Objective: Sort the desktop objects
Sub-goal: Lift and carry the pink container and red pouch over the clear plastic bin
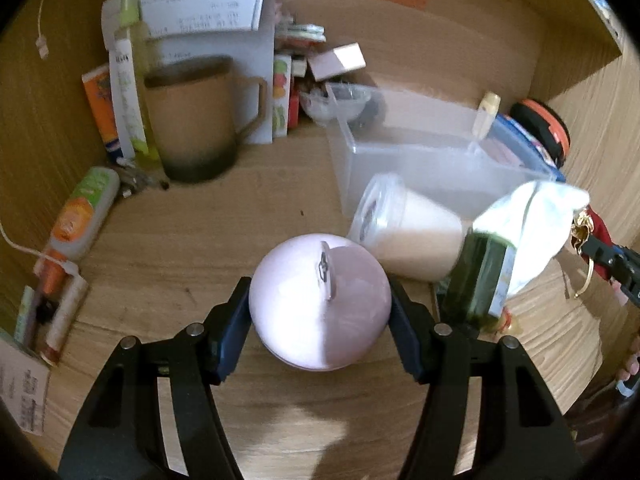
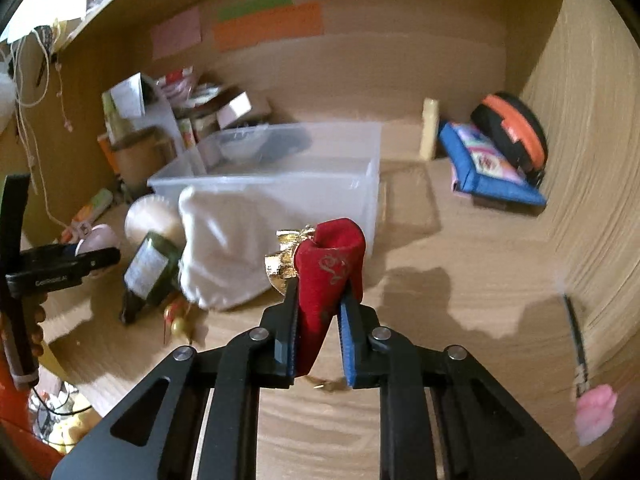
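Pouch (image 2: 332,276), red, is pinched in my right gripper (image 2: 318,320), near the bin (image 2: 280,184); my left gripper (image 1: 320,312) clamps the ball (image 1: 320,300). I'd clear the near wall before letting go.

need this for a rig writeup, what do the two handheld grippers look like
Both are matte black, with slotted arms joined by silver pivot pins. The left gripper and right gripper carry dark blue finger pads. From the right wrist view, the left one's black body bears pale lettering, too blurred to read.
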The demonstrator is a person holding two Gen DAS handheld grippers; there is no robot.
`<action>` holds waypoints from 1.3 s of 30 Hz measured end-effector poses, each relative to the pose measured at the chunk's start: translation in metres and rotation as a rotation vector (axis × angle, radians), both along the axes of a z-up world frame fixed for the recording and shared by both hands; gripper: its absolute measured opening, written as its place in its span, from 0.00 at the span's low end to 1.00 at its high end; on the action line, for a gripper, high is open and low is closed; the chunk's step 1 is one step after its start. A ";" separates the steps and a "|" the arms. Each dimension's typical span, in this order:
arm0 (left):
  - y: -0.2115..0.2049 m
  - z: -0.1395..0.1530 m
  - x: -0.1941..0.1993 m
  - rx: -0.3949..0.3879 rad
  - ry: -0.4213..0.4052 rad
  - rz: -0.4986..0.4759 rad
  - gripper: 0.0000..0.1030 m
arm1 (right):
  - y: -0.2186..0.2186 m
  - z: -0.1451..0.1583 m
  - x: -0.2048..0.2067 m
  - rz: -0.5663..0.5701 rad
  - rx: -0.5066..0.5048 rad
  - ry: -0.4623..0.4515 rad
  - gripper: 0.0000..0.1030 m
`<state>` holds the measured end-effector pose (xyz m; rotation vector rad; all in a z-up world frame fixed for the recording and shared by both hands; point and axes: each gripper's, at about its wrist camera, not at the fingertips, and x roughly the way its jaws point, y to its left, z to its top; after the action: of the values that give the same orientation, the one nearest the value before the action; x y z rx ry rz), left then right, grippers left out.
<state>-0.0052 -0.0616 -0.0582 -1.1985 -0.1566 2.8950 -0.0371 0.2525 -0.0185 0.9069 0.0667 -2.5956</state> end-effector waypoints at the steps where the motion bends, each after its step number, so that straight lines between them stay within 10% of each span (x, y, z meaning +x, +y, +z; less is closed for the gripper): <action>1: -0.001 0.004 0.000 -0.001 0.009 0.001 0.61 | 0.002 0.004 -0.003 -0.004 -0.007 0.007 0.15; 22: 0.015 0.084 -0.039 -0.064 0.135 -0.104 0.61 | -0.022 0.072 -0.054 0.100 0.021 0.151 0.15; 39: 0.036 0.095 -0.120 -0.005 0.090 -0.207 0.61 | -0.052 0.067 -0.121 0.165 0.038 0.095 0.15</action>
<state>-0.1254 -0.0256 0.0367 -1.0156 -0.0231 2.7630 -0.1581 0.2000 0.0481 0.7576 0.2086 -2.4899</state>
